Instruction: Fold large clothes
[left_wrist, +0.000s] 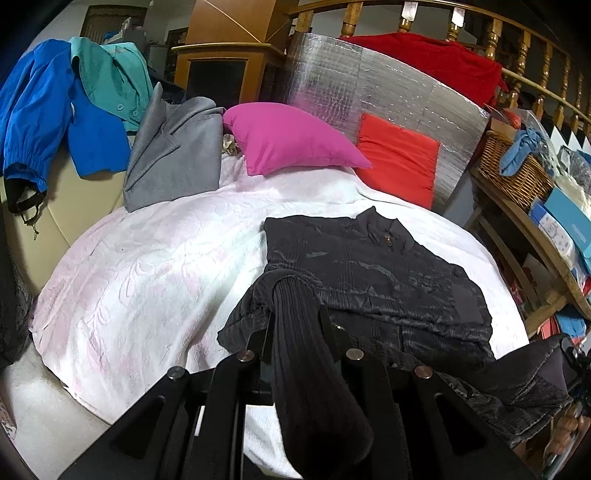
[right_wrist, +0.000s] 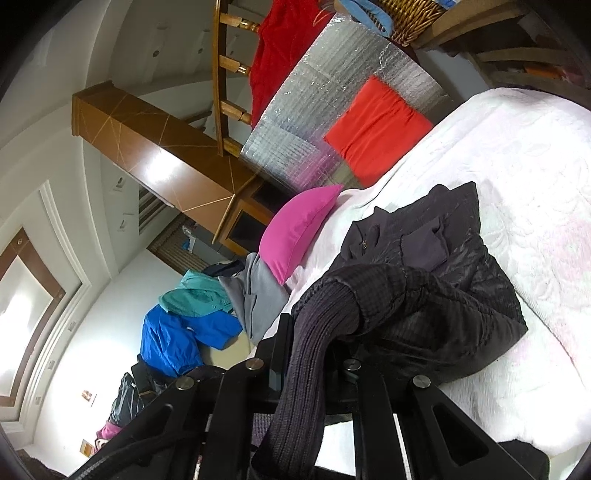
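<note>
A black quilted jacket (left_wrist: 373, 273) lies spread on the white blanket (left_wrist: 147, 266), collar toward the pillows. My left gripper (left_wrist: 295, 325) is shut on the jacket's ribbed knit cuff (left_wrist: 295, 332), which drapes back over the gripper toward the camera. In the right wrist view the same jacket (right_wrist: 443, 280) is bunched on the blanket (right_wrist: 517, 177), and my right gripper (right_wrist: 314, 332) is shut on its other ribbed cuff (right_wrist: 317, 325), with the sleeve lifted off the bed. The fingertips of both grippers are hidden by cloth.
A magenta pillow (left_wrist: 288, 136) and a red cushion (left_wrist: 399, 158) lean against a silver foil panel (left_wrist: 369, 85). Grey (left_wrist: 173, 155), teal and blue garments (left_wrist: 40, 110) pile at the left. A wicker basket (left_wrist: 517, 173) sits on a cluttered wooden shelf at the right.
</note>
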